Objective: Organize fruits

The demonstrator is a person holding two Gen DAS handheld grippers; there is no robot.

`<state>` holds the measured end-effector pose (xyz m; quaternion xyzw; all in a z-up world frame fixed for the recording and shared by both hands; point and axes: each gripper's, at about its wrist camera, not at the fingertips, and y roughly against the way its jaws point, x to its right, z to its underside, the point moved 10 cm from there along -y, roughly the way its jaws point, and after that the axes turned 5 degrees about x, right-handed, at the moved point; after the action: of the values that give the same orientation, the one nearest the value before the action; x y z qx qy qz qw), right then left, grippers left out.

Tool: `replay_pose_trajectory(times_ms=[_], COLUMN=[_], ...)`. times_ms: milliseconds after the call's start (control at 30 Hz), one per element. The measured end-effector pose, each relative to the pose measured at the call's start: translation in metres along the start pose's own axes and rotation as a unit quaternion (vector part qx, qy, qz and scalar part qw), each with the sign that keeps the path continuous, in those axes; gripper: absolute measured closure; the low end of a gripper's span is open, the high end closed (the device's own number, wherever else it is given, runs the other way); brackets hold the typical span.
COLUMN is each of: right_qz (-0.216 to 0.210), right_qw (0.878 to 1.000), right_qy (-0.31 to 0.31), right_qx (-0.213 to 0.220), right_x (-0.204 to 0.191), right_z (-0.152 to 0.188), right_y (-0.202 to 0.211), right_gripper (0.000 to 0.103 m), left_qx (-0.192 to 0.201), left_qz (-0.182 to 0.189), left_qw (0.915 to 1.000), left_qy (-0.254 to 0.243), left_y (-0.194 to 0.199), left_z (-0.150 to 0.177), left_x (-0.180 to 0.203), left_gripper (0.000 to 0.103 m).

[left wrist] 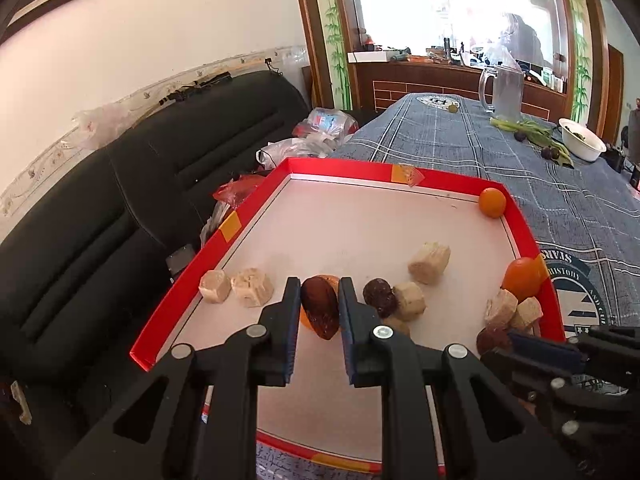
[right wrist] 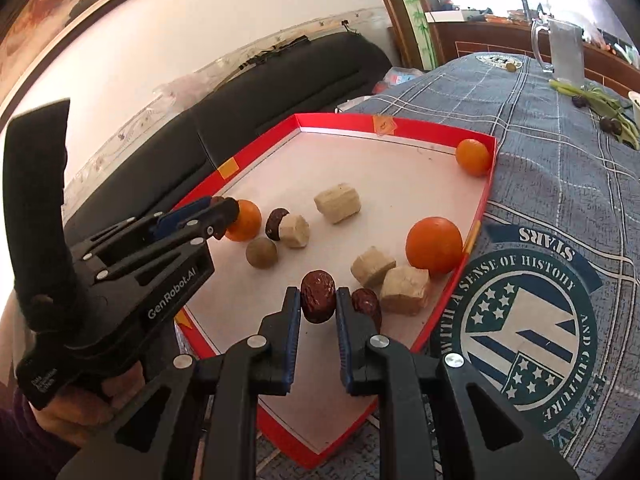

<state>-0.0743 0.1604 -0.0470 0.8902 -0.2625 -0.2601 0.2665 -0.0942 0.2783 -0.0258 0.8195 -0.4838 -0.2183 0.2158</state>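
A red-rimmed tray (left wrist: 256,216) with a white floor lies on the blue tablecloth. In the left wrist view my left gripper (left wrist: 320,282) is shut on a dark red date (left wrist: 319,307), just above an orange (left wrist: 306,318). In the right wrist view my right gripper (right wrist: 318,292) is shut on another date (right wrist: 318,297), with a third date (right wrist: 367,305) lying just right of it. Two more oranges (right wrist: 434,245) (right wrist: 473,157) sit along the tray's right rim. Several beige chunks (right wrist: 337,203), a fourth date (right wrist: 276,222) and a round brown fruit (right wrist: 261,253) are scattered on the tray floor.
A black sofa (left wrist: 120,200) runs along the tray's left side, with plastic bags (left wrist: 320,132) on it. Farther along the table stand a glass jug (left wrist: 506,88), a white bowl (left wrist: 582,144) and green stalks (left wrist: 528,130) with small dark fruits.
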Motion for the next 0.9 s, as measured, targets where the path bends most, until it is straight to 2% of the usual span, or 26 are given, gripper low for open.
replay_pose_trajectory(times_ms=[267, 333, 400, 467, 533, 600, 767, 867, 900], right_qz=[-0.012, -0.012, -0.009, -0.006, 0.002, 0.011, 0.028, 0.053, 0.061], right_qw=[1.000, 0.999, 0.999, 0.998, 0.997, 0.996, 0.991, 0.986, 0.985], right_qy=[-0.018, -0.021, -0.024, -0.029, -0.033, -0.038, -0.062, -0.059, -0.056], right_qx=[0.007, 0.024, 0.040, 0.054, 0.068, 0.080, 0.117, 0.146, 0.153], right_x=[0.006, 0.009, 0.012, 0.017, 0.024, 0.032, 0.052, 0.059, 0.060], right_z=[-0.004, -0.008, -0.012, -0.014, -0.016, -0.017, -0.019, -0.018, -0.019], right_y=[0.013, 0.023, 0.035, 0.045, 0.057, 0.069, 0.102, 0.125, 0.131], right_gripper=[0.084, 0.081, 0.074, 0.070, 0.070, 0.070, 0.063, 0.063, 0.059], left_qx=[-0.001, 0.003, 0.015, 0.029, 0.039, 0.046, 0.058, 0.059, 0.062], left_qz=[-0.014, -0.017, -0.027, -0.034, -0.031, -0.026, -0.011, 0.005, 0.004], left_qw=[0.9999, 0.9998, 0.9995, 0.9990, 0.9987, 0.9986, 0.9981, 0.9981, 0.9979], left_qy=[-0.005, -0.004, -0.005, -0.006, -0.008, -0.013, -0.015, -0.016, -0.019], left_y=[0.006, 0.012, 0.019, 0.028, 0.036, 0.045, 0.065, 0.078, 0.084], left_z=[-0.002, -0.006, -0.011, -0.016, -0.020, -0.023, -0.027, -0.029, -0.029], left_x=[0.004, 0.006, 0.006, 0.008, 0.011, 0.016, 0.032, 0.044, 0.048], left_gripper=[0.080, 0.068, 0.042, 0.032, 0.026, 0.014, 0.000, 0.000, 0.000])
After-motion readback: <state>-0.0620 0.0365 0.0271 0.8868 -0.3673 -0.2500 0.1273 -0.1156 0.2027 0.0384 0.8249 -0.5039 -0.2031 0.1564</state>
